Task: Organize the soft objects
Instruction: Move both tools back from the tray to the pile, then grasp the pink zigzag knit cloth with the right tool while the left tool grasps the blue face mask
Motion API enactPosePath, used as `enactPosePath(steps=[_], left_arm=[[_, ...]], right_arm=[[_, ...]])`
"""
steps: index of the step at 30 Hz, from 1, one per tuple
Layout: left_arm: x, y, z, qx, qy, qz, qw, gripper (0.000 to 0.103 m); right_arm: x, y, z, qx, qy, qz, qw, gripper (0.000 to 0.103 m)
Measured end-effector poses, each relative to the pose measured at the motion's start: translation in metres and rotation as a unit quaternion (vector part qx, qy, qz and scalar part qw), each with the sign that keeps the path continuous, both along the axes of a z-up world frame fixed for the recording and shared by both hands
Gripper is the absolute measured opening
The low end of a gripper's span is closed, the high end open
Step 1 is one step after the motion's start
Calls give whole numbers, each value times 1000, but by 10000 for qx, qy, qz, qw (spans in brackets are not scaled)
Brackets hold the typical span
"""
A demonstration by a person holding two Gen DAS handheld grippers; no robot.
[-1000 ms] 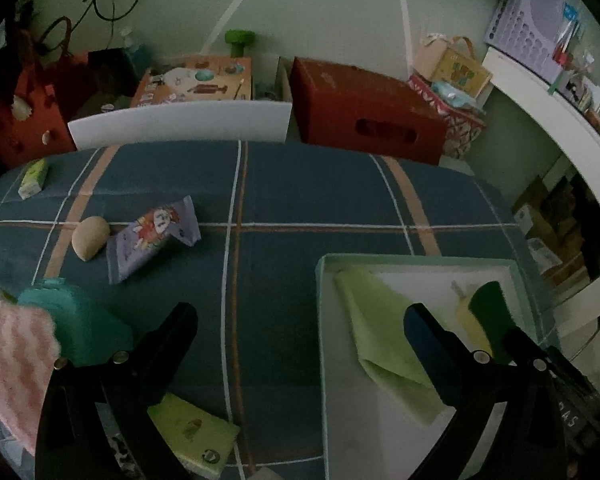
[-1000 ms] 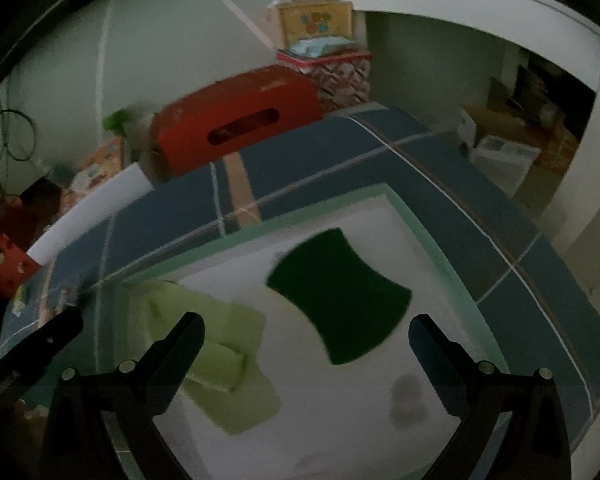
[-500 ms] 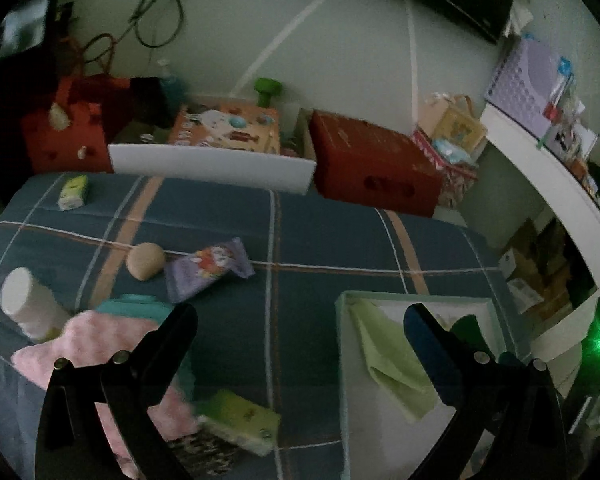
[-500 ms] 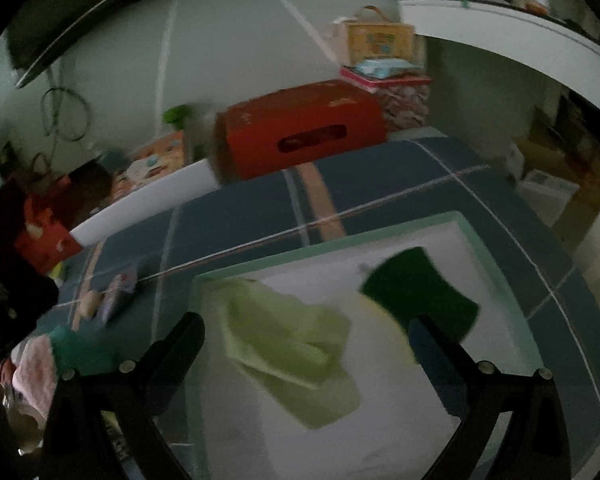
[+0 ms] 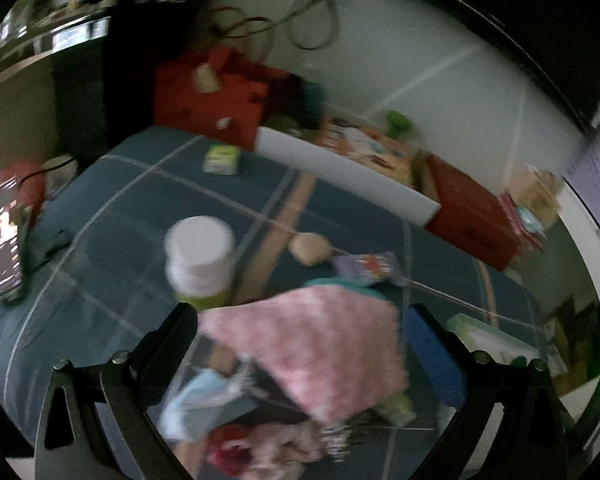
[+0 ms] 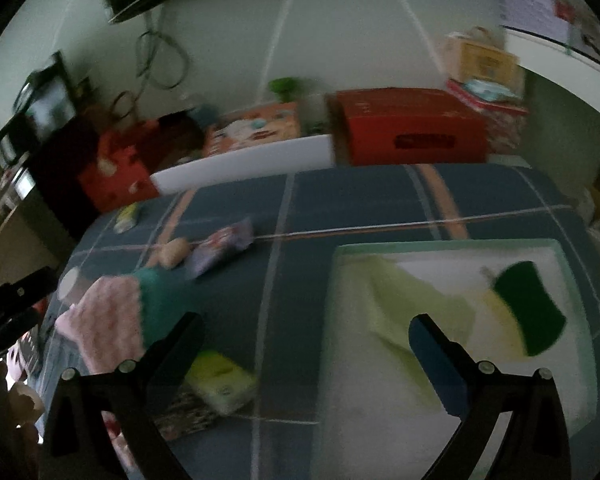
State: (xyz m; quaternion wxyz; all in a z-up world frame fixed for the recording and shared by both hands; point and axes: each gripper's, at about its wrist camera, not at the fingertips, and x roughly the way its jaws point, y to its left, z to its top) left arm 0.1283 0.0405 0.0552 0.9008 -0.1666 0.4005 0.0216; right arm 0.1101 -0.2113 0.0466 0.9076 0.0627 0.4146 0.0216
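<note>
The pink cloth (image 5: 320,344), a second ago off to the left gripper's (image 5: 300,344) side, now sits framed between its wide-spread fingers (image 5: 172,340), not yet gripped, lying on the table (image 5: 112,208) by a white-capped bottle (image 5: 202,256). The white tray (image 6: 440,420) already holds a green cloth (image 6: 404,304) and sponge (image 6: 528,308). The right gripper (image 6: 304,344) hangs spread and empty at the tray's left rim. The pink cloth, teal item (image 6: 160,300) and more remain; bare table lies between them and the tray.
</note>
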Motion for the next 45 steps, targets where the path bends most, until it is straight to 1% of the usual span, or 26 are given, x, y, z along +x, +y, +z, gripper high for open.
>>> enactPosePath(steps=[4,10,18,21,26,29,32,35,40,42,43,45], left_arm=[[-14,29,-11,-12,137,295,9995,103],[-33,58,-31,-44,393,537,9978,103],[-49,75,-60,-167,911,497,9945,103],[-50,76,-70,-238,1070,431,9930,103],[-46,74,-77,-236,1213,327,9918,103],[-41,73,-89,-287,1449,248,9887,103],[-39,75,-99,-489,1621,198,9854,103],[-38,74,-107,-483,1757,187,9831,102],[-37,69,-111,-485,1819,93,9821,102],[-36,65,-112,-472,1802,15,9825,102],[-36,64,-112,-468,1798,-22,9826,101],[-35,62,-115,-522,1829,-79,9817,95]], right_arm=[[-4,33,0,-60,-35,375,9993,103],[-10,77,1,-117,-108,890,9959,103],[-18,125,-14,-397,34,1438,9888,103],[-20,136,-22,-521,93,1550,9865,103],[-19,145,-31,-672,145,1584,9850,103],[-16,144,-35,-673,188,1568,9852,103],[-15,143,-38,-673,229,1578,9849,103],[-13,144,-38,-698,194,1601,9844,102],[-12,144,-37,-731,91,1602,9843,89],[-11,144,-37,-705,79,1623,9842,79],[-11,144,-37,-694,83,1637,9840,76],[-11,144,-38,-686,98,1675,9834,62]])
